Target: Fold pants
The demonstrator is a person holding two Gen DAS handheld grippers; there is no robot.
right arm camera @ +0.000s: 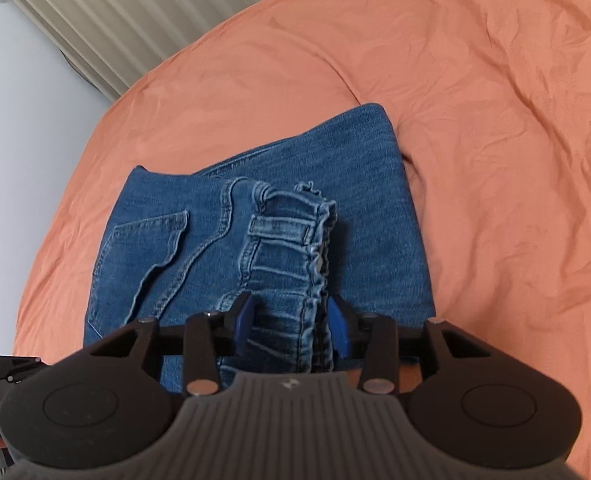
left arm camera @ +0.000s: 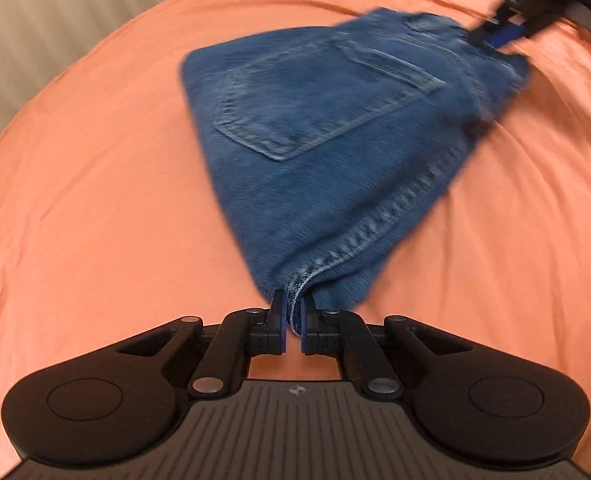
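The orange sheet takes up nearly everything I see, creased and spread across the bed; in my right view it runs up to one o'clock, with a pale pleated curtain at eleven o'clock and a white wall at nine. On the sheet lie the pants, blue denim folded into a compact bundle, sitting from the centre toward one o'clock in my left view, a back pocket facing up; in my right view the pants fill the middle, pocket at nine o'clock, the gathered waistband with its belt loop running straight toward me. My left gripper is pinched tight on a stitched hem corner of the denim at six o'clock, the cloth pulled taut between the pads. My right gripper stands partly apart with the waistband between its blue pads; I cannot tell whether they press on it. From my left view the right tool shows blurred at two o'clock, at the far corner of the bundle.
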